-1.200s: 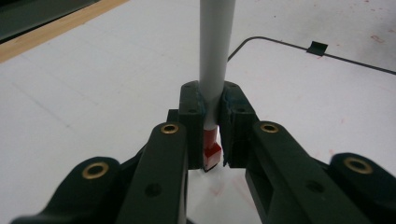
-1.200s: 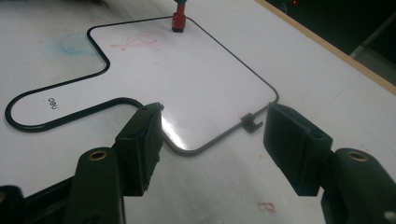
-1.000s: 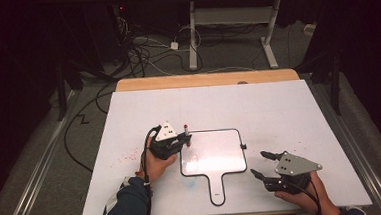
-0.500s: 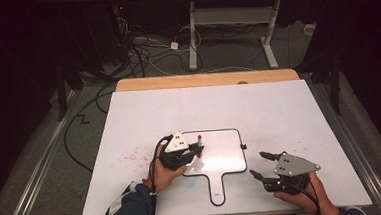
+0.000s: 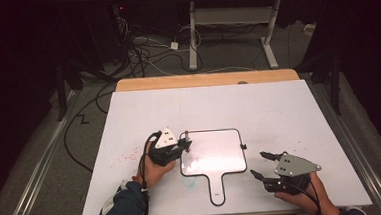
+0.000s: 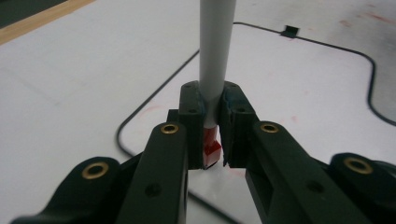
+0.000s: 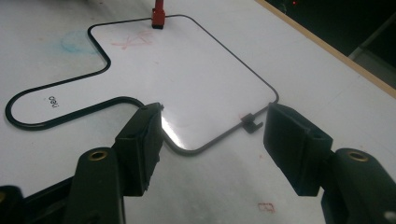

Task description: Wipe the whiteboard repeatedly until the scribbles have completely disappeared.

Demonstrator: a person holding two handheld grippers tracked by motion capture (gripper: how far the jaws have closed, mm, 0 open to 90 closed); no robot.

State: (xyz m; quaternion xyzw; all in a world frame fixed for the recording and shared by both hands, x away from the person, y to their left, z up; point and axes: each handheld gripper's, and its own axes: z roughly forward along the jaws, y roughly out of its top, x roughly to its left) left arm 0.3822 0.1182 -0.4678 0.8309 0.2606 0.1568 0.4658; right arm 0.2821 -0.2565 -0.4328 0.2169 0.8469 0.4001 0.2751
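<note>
Your marker (image 6: 215, 60), a grey-barrelled pen with a red end, stands nearly upright in your left claw (image 5: 183, 147), whose jaws are clamped together on its lower barrel. In the left gripper view the red end sits just below the pads, over the near left corner of the small whiteboard (image 5: 221, 145). In the high view the marker's tip region meets the whiteboard's upper left corner, though you cannot tell whether it touches the surface.

The whiteboard is a white paddle with a black rim and a short handle pointing toward you; it lies flat on the table (image 5: 258, 103). Faint red strokes (image 7: 133, 41) show on it near the marker, and a small black clip (image 7: 251, 122) sits on its right edge.

Your right claw (image 5: 259, 164) rests low over the table just to the right of the handle, jaws apart and gripping nothing. In the right gripper view its two pads frame the whiteboard's nearest corner and the clip.

Faint red smudges (image 5: 126, 155) mark the table left of your left hand (image 5: 155, 171).
</note>
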